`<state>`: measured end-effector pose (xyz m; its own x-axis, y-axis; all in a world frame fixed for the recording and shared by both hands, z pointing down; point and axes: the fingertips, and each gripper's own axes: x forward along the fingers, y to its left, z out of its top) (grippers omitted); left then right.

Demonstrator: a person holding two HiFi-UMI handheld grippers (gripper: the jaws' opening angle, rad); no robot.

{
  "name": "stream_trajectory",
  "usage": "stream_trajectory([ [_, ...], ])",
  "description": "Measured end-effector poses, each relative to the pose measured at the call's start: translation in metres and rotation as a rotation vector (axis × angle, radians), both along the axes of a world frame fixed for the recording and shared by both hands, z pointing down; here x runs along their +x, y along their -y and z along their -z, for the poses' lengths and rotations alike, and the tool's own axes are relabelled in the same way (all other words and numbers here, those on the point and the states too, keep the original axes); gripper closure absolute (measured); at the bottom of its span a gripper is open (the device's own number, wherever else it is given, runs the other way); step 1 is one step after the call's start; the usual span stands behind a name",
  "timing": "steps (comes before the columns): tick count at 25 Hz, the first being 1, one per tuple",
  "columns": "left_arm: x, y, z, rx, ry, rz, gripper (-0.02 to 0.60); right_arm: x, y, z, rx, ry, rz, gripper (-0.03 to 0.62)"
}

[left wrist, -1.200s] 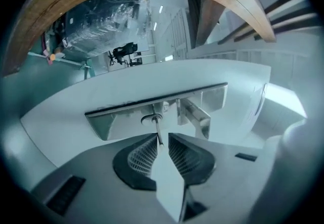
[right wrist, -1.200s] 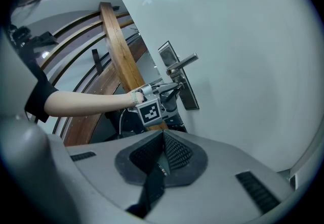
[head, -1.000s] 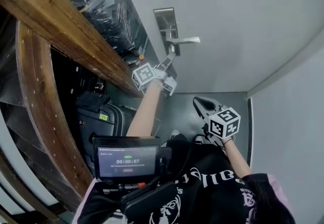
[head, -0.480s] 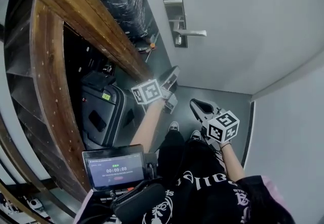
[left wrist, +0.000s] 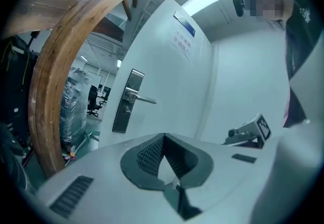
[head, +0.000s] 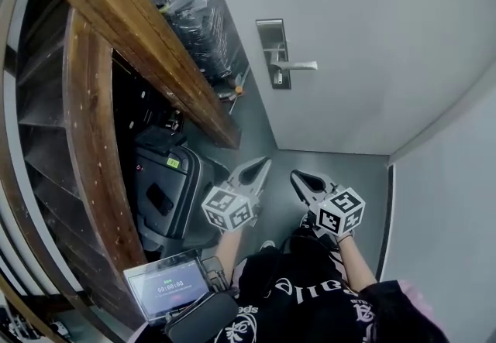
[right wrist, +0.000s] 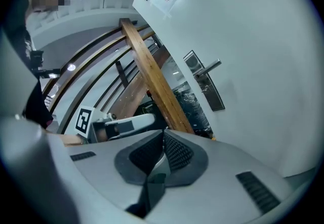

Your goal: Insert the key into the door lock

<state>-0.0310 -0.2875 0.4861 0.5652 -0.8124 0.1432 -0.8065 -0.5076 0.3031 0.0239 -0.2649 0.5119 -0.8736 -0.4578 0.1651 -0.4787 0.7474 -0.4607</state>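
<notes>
We had left gripper (head: 262, 165) and right gripper (head: 297, 176) at lower centre, fingers closed, empty, well below door lock (head: 273, 55).

Silver door lock plate (head: 273, 53), upright on the white door (head: 372, 32), lever handle (head: 301, 66) level, pointing right

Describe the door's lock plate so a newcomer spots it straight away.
Find the big white door beside the wooden beam. Near its left edge sits a tall silver plate with a lever handle pointing right. It is the only metal fitting on the door.
</notes>
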Motion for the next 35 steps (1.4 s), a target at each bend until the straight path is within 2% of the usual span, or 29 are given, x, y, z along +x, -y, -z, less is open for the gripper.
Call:
stream_trajectory([
  [4,-0.016,-0.04,-0.011,-0.034,-0.06,-0.043,0.577,-0.015,-0.019,0.008,-0.01,0.043,-0.059,0.576],
  [9,-0.045,-0.105,-0.028,-0.074,-0.02,-0.15,0.577,-0.051,-0.068,0.005,-0.028,0.043,-0.153,0.574],
  [14,-0.071,-0.155,-0.039,-0.059,-0.025,-0.184,0.577,-0.072,-0.123,-0.004,-0.014,0.007,-0.258,0.576],
  [20,-0.057,-0.198,-0.045,-0.078,-0.083,-0.286,0.577,-0.072,-0.175,-0.009,-0.009,-0.075,-0.319,0.576],
  [23,-0.049,-0.216,-0.041,-0.069,-0.082,-0.315,0.577,-0.07,-0.19,-0.003,0.007,-0.102,-0.333,0.576],
  [27,-0.043,-0.236,-0.031,-0.062,-0.115,-0.307,0.577,-0.069,-0.21,0.003,0.012,-0.113,-0.329,0.576],
  [31,-0.043,-0.266,-0.026,-0.052,-0.09,-0.266,0.577,-0.064,-0.238,0.007,0.016,-0.1,-0.319,0.576],
  [35,-0.031,-0.308,-0.032,-0.068,-0.098,-0.22,0.577,-0.045,-0.281,0.003,0.005,-0.079,-0.316,0.576],
])
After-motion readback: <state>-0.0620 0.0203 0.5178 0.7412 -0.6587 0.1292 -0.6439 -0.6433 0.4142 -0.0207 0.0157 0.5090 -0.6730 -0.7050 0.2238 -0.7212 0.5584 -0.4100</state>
